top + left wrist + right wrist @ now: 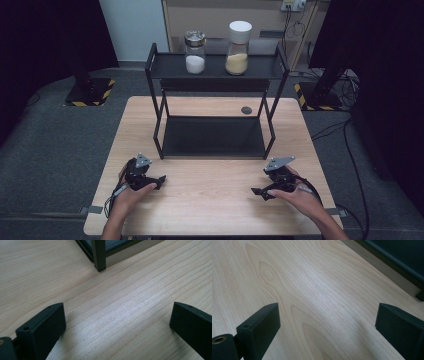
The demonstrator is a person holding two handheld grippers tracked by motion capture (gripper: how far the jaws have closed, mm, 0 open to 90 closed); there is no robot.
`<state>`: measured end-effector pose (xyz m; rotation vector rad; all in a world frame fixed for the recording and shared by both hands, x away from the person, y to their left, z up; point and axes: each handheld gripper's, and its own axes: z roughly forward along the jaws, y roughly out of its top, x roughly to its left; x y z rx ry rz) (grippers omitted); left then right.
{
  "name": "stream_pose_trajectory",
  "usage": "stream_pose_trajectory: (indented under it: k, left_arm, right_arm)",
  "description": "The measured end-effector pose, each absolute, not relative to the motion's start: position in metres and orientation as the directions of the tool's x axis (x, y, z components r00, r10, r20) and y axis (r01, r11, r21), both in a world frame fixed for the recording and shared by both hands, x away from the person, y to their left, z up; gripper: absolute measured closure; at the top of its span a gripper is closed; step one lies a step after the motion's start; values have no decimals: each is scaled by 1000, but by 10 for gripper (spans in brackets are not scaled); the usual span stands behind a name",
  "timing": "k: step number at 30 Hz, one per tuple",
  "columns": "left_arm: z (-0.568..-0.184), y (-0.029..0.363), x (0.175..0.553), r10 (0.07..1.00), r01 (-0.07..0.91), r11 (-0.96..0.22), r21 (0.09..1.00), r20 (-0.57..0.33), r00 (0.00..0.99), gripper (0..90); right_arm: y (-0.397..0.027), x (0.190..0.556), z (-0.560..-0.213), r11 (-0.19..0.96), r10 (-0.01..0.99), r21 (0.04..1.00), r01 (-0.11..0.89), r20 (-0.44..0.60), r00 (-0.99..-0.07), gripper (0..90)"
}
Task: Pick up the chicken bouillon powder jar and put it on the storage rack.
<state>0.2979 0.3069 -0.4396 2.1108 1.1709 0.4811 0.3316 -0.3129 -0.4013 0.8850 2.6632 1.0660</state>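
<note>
Resting L claw [159, 181], R claw [257, 192] agape, jars [195, 52] unlabelled.

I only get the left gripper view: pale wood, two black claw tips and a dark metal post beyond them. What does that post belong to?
Observer: It is a leg of a black metal two-tier rack standing on the middle of the light wooden table.
Operator: Is anything on the rack?
Observer: Two clear glass jars stand on its top tier, a metal-lidded jar of white grains and a white-lidded jar of yellowish grains.
Operator: And the person's other claw?
Observer: The right claw is over the table's near right part, jaws wide apart with nothing between them.
</note>
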Motion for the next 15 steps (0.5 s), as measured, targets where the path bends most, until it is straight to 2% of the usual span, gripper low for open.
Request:
stream_pose_trajectory:
  k: [15]
  left_arm:
    - [-440,307,298,848,602,-375,705,-1,529,0]
  right_arm:
    - [-339,318,-419,488,678,710,507,58,-733,52]
